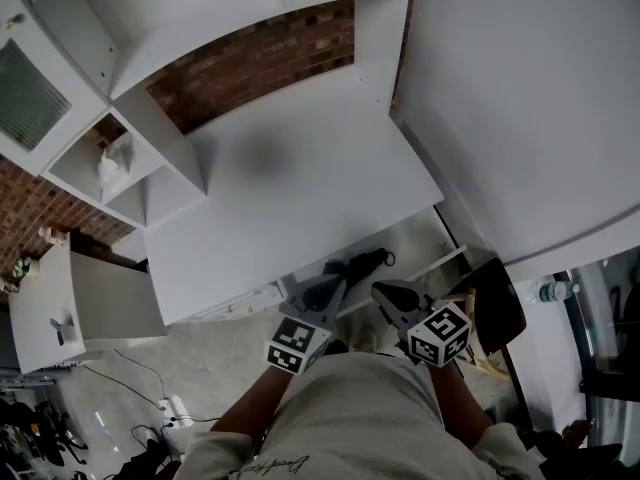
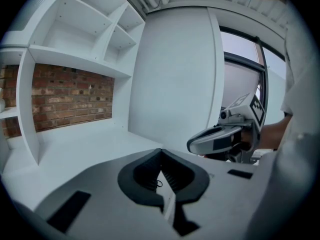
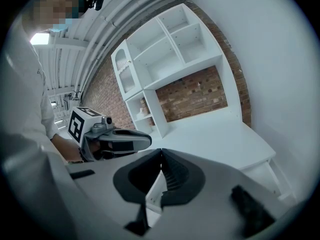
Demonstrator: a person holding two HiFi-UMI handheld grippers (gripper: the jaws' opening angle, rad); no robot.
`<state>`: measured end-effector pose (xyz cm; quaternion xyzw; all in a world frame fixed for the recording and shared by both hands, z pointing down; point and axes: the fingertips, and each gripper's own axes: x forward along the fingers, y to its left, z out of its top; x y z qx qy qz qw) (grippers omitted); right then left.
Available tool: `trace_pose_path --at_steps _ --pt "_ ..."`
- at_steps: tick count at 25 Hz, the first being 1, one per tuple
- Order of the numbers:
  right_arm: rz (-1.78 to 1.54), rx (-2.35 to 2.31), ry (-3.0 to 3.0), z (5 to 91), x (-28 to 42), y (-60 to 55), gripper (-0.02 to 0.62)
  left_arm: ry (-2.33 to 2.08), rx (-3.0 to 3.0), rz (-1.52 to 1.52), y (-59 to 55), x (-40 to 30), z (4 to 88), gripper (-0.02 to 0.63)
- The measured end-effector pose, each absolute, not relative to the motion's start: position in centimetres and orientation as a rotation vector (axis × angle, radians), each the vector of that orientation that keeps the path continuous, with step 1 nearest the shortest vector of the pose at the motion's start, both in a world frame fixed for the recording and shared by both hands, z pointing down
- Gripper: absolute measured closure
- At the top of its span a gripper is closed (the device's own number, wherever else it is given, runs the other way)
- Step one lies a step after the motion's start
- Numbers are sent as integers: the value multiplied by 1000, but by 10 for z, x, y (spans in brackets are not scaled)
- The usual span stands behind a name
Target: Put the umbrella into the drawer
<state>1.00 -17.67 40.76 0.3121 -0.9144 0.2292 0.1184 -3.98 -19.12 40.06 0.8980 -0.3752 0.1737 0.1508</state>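
The black folded umbrella (image 1: 358, 265) lies in the open white drawer (image 1: 425, 240) under the desk's front edge. In the right gripper view it is a dark shape (image 3: 252, 216) at the lower right. My left gripper (image 1: 335, 286) hangs just in front of the drawer. Its jaws are shut with nothing between them (image 2: 161, 152). My right gripper (image 1: 384, 290) is beside it, close to the umbrella's handle end, also shut and empty (image 3: 161, 152). Each gripper shows in the other's view: the right gripper (image 2: 225, 138), the left gripper (image 3: 114, 140).
The white desk top (image 1: 290, 188) is bare, with shelves (image 1: 120, 158) and a brick wall (image 1: 260, 53) behind it. A white cabinet (image 1: 60, 313) stands at the left. Cables (image 1: 150, 408) lie on the floor, and a dark chair (image 1: 497, 303) and a bottle (image 1: 555, 290) are at the right.
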Motion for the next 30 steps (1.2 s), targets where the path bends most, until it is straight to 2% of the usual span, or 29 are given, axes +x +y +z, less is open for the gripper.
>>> trace_pose_path --at_steps 30 --pt "639 823 -2668 415 11 -181 568 -1103 2568 519 -195 -33 407 591"
